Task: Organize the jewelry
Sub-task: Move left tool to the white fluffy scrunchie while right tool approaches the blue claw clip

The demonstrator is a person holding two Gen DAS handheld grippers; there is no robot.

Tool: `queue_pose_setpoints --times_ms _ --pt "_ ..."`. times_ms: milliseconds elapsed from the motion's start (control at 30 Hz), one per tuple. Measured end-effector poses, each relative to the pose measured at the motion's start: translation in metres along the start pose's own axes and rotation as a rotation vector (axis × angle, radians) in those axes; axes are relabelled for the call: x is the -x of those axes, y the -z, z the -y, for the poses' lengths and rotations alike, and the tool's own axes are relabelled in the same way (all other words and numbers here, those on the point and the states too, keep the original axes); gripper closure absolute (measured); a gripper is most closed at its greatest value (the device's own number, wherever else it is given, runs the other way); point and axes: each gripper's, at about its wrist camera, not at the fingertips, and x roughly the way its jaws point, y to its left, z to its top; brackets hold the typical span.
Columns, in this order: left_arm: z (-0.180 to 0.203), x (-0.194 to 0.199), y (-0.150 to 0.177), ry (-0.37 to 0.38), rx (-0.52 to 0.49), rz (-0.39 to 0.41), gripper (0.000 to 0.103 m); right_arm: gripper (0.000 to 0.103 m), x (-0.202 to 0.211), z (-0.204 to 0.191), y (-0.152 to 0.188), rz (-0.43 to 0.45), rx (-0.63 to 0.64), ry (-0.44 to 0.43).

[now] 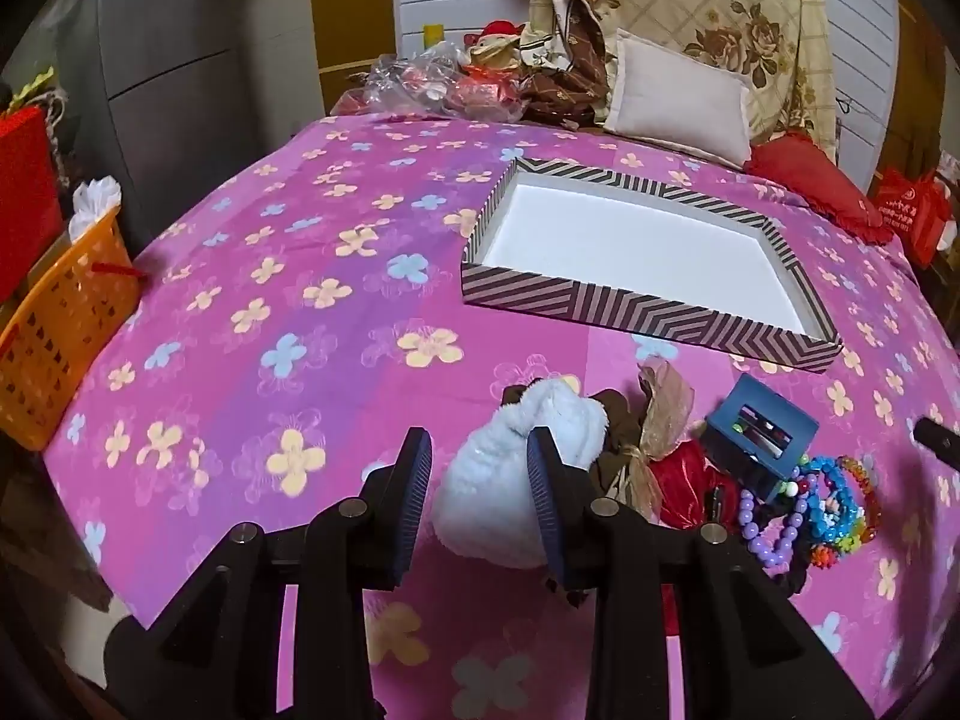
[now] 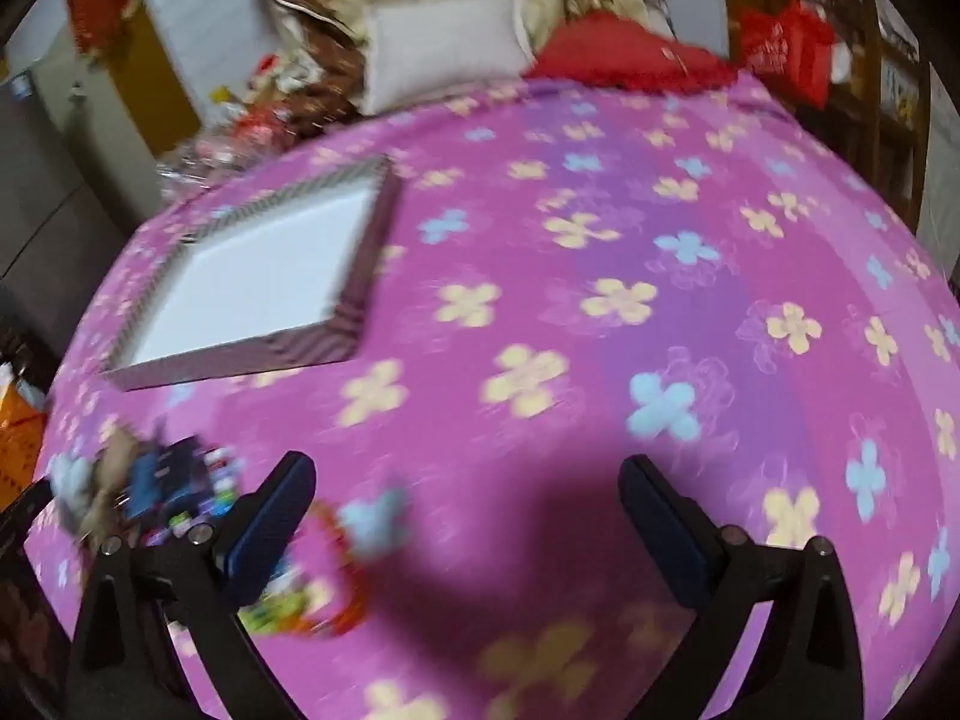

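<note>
Jewelry pile (image 1: 798,498) on pink flowered bedspread (image 1: 288,276) near striped box (image 1: 648,312), left gripper (image 1: 480,456) jaws spread beside white fluffy pouch (image 1: 498,492), right gripper (image 2: 468,480) jaws wide apart, empty.

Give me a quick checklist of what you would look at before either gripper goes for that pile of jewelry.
1. Striped box open with a bare white floor: ok.
2. Left gripper jaws apart, white fluffy item lying between them, not visibly pinched: ok.
3. Right gripper wide open, nothing between its fingers: ok.
4. Bead bracelets tangled against the small blue box: not ok.
5. Right wrist view sharp enough to aim: not ok, blurred.
</note>
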Motion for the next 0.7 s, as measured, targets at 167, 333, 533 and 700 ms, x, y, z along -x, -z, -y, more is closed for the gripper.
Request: queue_pose_setpoints --times_ms 167,333,533,700 --pt "0.006 0.005 0.004 -0.010 -0.015 0.011 0.068 0.000 0.025 -0.048 0.018 0.001 0.081 -0.059" --pt "0.010 0.013 0.005 -0.007 -0.024 0.026 0.068 0.000 0.036 -0.087 0.030 0.037 0.138 -0.060" --pt "0.011 0.017 0.007 0.000 -0.020 0.026 0.068 0.001 0.036 -0.106 0.039 0.031 0.169 -0.077" --pt "0.011 0.020 0.009 0.009 -0.010 0.024 0.068 0.000 0.034 -0.113 0.044 0.016 0.163 -0.075"
